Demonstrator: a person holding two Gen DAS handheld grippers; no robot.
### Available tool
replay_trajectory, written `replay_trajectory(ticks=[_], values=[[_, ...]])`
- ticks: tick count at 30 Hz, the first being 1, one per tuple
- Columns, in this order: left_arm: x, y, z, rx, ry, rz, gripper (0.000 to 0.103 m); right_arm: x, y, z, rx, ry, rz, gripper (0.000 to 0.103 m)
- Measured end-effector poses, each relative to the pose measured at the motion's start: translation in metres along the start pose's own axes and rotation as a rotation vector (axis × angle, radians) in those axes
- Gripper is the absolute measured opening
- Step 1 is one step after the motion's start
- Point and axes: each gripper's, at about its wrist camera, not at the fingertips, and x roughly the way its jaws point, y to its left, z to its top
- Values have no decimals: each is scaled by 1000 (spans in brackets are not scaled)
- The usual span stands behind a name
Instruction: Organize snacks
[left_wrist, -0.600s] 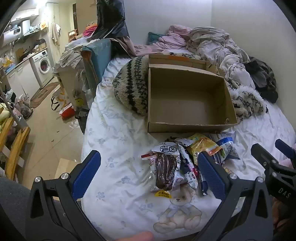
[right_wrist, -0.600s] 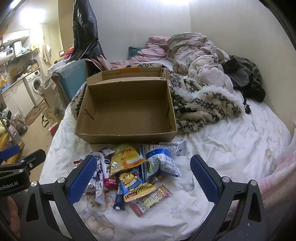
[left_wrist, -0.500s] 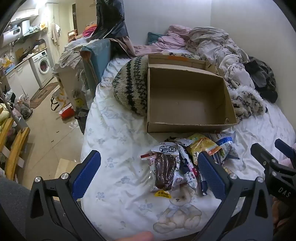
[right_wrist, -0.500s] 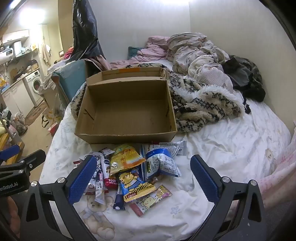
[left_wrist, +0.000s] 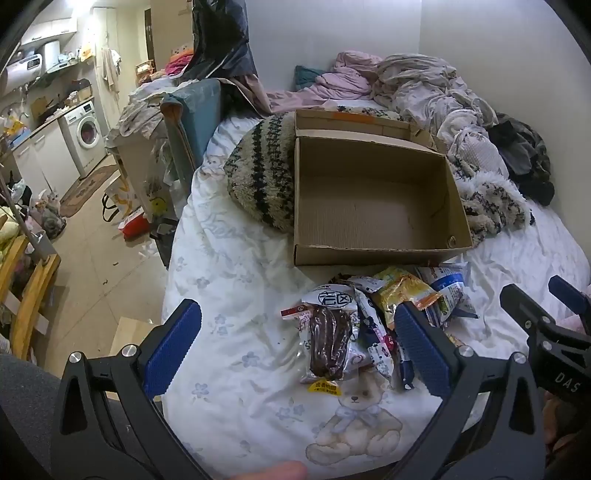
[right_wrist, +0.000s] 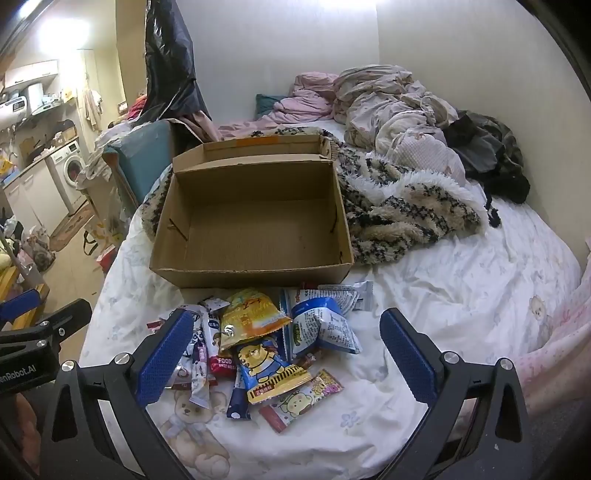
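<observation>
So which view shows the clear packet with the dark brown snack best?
The left wrist view: the clear packet with the dark brown snack lies unobstructed on the white bedsheet. In the right wrist view it sits mostly behind that gripper's blue finger pad, so it barely shows.

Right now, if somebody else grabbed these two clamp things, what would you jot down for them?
Left gripper: open, empty, low over the bed.
Right gripper: open, empty, above the snacks.
Heap of colourful snack packets: on the white bear-print sheet, just in front of the brown cardboard box.
Done: nothing; the box holds nothing.
Left: move every packet into the box.
</observation>
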Motion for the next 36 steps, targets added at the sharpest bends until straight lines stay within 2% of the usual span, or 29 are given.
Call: replay_trajectory(ticks=[36], values=[[-6,-1,6,0,-2,-2,103,-4,-5,3,1,-13,-14,103]])
